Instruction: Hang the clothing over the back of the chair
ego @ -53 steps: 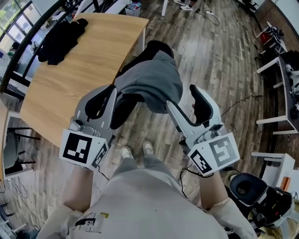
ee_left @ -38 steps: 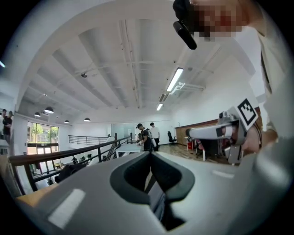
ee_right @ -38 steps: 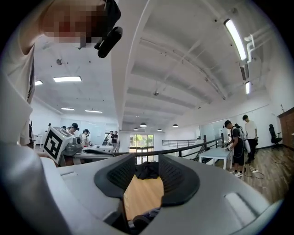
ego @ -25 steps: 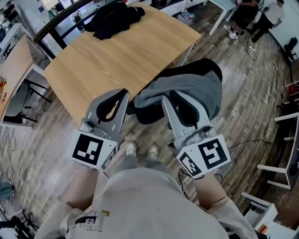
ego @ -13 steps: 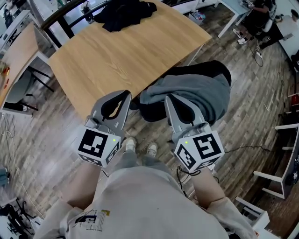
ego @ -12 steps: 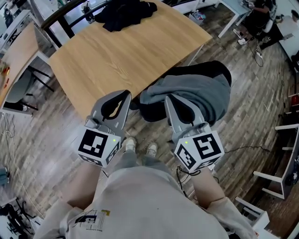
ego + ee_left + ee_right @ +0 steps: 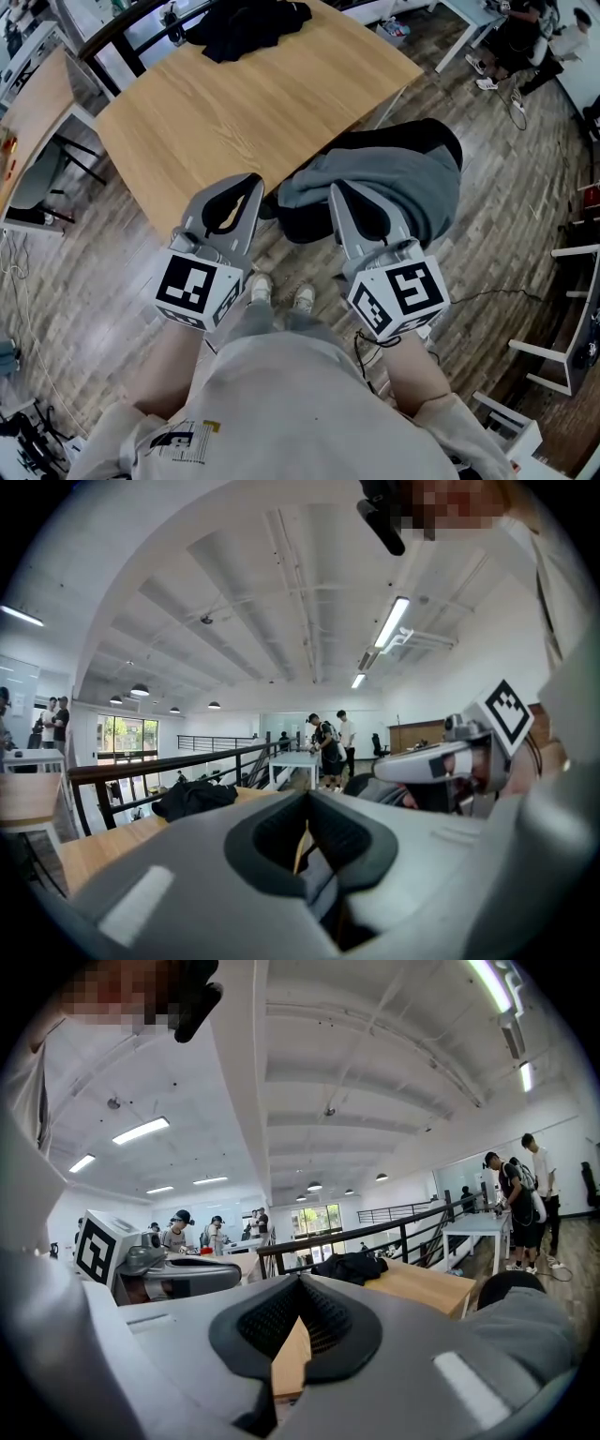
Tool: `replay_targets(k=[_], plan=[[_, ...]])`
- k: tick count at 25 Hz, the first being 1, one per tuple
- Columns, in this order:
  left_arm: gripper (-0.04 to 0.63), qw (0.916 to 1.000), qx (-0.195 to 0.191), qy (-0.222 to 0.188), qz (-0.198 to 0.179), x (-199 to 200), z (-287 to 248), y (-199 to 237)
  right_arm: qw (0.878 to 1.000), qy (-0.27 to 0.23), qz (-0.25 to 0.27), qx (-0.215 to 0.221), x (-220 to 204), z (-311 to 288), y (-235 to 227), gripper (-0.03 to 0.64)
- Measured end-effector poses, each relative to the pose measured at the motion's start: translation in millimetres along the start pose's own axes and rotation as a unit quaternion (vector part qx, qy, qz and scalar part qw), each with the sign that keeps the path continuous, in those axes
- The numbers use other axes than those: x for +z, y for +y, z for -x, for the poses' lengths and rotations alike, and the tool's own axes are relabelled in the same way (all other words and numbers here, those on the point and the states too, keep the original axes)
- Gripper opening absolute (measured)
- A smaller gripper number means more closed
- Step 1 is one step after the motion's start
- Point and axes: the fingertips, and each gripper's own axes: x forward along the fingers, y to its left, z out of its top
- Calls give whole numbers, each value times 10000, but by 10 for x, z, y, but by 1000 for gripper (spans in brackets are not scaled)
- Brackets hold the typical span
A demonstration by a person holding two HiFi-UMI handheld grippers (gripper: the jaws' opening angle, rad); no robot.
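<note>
**Left gripper** [image 7: 251,184]. The jaws were found drawn together, with only a sliver of light between the pads and nothing caught there. The tips were held just to the left of the garment's near hem, apart from it.

**Right gripper** [image 7: 335,191]. The jaws were found fully closed and empty. In the right gripper view only the wooden table [image 7: 234,103] was seen beyond the tips.

**Grey garment** [image 7: 401,178]. It was found draped over the back of the black chair [image 7: 441,139], directly ahead of the right fingertips and to the right of the left ones. In the right gripper view it lay off to the right of the jaws and lower, not between them. It was gripped by neither pair of fingers.

**Black clothing** [image 7: 248,17]. It was left lying on the table's far edge, well beyond both sets of fingertips.

**Change noted.** Two seconds earlier the garment had been closely flanked by both pairs of fingers. The left pair had overlapped the dark area beneath it. Since then the left fingers had been brought clear of the cloth.

**Bearing on the task.** The release was judged made and the hanging essentially done. Only withdrawal of the grippers was thought to remain. Whether the cloth was shared evenly front and back of the chair could not be told.
</note>
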Motion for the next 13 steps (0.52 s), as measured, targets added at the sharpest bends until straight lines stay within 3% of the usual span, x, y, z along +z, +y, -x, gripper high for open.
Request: replay_targets(k=[13], plan=[[2,9983,192,-550,-71,277,-68,78,9998,-180,53,-61,160,-84,-76,0]])
